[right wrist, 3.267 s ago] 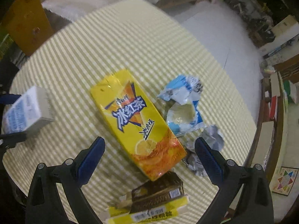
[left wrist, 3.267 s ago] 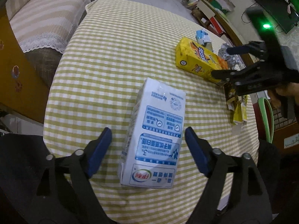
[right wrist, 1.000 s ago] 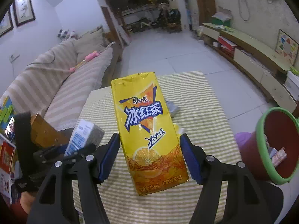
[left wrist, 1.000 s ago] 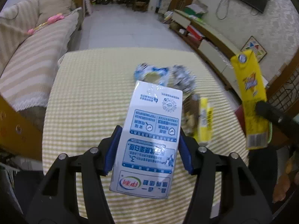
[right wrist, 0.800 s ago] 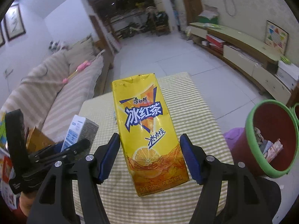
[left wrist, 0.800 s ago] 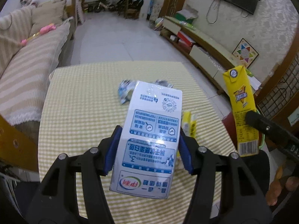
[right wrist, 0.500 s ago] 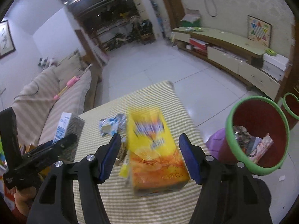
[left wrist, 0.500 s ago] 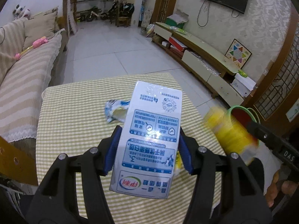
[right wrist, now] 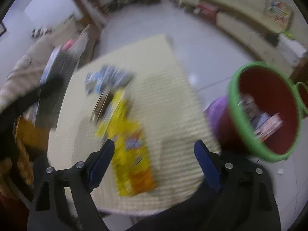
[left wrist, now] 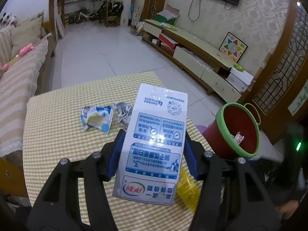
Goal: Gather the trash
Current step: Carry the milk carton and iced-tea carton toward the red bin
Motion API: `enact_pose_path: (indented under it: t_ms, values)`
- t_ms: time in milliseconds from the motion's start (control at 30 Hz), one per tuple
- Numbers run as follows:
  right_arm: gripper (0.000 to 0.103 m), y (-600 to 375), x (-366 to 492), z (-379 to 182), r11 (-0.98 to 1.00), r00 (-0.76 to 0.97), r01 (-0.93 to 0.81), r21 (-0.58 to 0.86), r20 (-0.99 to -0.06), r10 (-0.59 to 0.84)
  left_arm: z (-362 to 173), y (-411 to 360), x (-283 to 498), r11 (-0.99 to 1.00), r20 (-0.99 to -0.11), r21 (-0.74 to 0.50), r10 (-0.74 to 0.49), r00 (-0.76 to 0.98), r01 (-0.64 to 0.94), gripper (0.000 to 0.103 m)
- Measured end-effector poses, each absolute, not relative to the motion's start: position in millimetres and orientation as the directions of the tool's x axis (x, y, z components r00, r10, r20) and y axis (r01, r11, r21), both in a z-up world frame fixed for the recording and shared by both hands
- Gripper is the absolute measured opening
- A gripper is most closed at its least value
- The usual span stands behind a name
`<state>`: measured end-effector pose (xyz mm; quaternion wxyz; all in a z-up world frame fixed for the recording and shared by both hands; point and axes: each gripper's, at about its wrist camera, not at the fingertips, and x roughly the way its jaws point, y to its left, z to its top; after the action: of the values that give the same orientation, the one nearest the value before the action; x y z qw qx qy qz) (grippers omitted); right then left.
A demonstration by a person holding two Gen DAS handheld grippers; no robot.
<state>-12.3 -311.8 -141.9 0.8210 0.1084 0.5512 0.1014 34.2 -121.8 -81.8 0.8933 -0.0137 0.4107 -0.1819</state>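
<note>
Beside checked table point(left wrist: 57, 134), red bin point(left wrist: 238, 134) on tiled floor point(left wrist: 92, 57)

Each gripper is built from matt black plastic arms with long triangular cut-outs. On the left gripper point(left wrist: 152, 154), two round silver screw heads are set in each arm, and the fingers point(left wrist: 115, 155) are faced with blue pads, ribbed along their inner edges. The right gripper point(right wrist: 154, 162) is made to the same pattern: black arms, silver screws, blue pads on the fingers point(right wrist: 101, 161). In the left wrist view, a small green light is seen on a dark, blurred body at the right edge.
</note>
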Motion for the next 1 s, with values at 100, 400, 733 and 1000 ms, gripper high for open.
enact_pose_path:
  t_ms: [100, 400, 733, 1000]
  values:
    - [0.083, -292, -14, -161, 0.967, 0.334, -0.069, 0.245, -0.908, 0.253, -85, -115, 35, 0.938, -0.737, -0.179, -0.328, 0.591, 0.298, 0.055]
    - [0.04, -291, -12, -197, 0.959, 0.262, -0.004, 0.283, -0.925, 0.274, -89, -97, 36, 0.952, -0.746, -0.179, -0.297, 0.596, 0.25, 0.055]
    - [0.034, -374, -30, -121, 0.925, 0.542, 0.146, 0.351, -0.811, 0.222, -94, -154, 39, 0.899, -0.754, -0.218, -0.403, 0.52, 0.381, 0.055]
    - [0.034, -474, -49, -85, 0.873, 0.656, 0.355, 0.334, -0.755, 0.022, -93, -251, 50, 0.794, -0.735, -0.25, -0.528, 0.425, 0.554, 0.055]
